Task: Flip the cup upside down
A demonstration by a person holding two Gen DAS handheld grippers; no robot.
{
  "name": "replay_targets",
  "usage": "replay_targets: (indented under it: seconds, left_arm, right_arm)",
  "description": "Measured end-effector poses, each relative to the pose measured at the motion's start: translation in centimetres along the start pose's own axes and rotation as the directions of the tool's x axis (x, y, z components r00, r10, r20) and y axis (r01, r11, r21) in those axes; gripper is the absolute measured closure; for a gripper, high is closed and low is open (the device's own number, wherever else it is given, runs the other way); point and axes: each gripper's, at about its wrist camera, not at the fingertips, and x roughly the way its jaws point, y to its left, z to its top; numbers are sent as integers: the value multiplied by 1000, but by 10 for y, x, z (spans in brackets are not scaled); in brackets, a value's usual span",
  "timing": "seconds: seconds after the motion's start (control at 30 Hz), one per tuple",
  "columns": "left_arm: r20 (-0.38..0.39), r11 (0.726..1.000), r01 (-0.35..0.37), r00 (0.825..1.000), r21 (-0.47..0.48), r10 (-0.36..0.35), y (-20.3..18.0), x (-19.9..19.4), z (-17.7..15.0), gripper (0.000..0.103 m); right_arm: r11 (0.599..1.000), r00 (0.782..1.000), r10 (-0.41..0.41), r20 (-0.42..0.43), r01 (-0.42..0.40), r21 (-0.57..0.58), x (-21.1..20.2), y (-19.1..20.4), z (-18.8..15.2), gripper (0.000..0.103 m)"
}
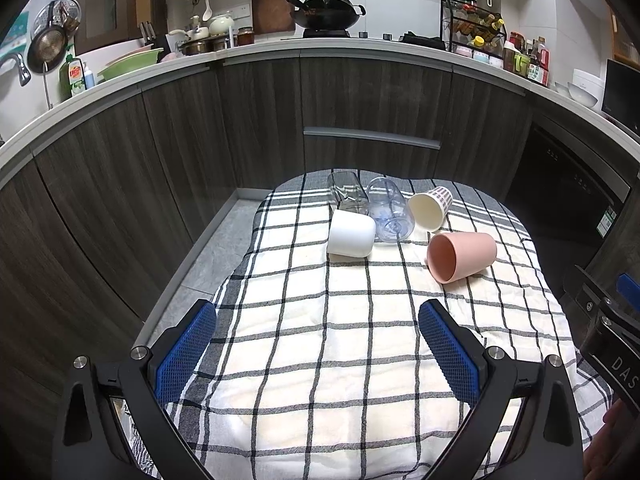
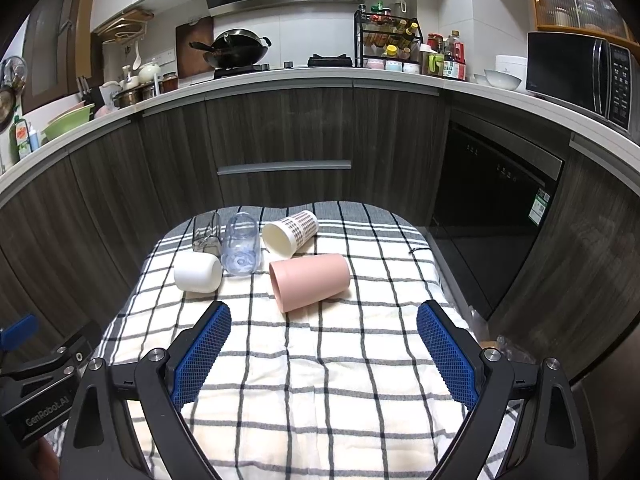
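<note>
Both grippers, left [image 1: 318, 330] and right [image 2: 324, 332], gape wide, empty; best approach the near pink plastic cup [image 2: 308, 282] across its sidewall.

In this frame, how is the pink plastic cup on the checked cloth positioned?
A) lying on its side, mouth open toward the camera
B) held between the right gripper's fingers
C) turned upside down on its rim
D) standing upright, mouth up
A: the pink plastic cup lies on its side on the checked cloth, its open mouth facing the camera, clear of the open right gripper.
</note>
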Motion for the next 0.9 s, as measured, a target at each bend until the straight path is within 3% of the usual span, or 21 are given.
replay_targets:
  seconds: [0.9]
  left_arm:
    - [-3,1000,-11,1000,-12,11,4,2,-2,0]
  right_arm:
    - [1000,1000,13,-9,-13,-3,1,0,2,9]
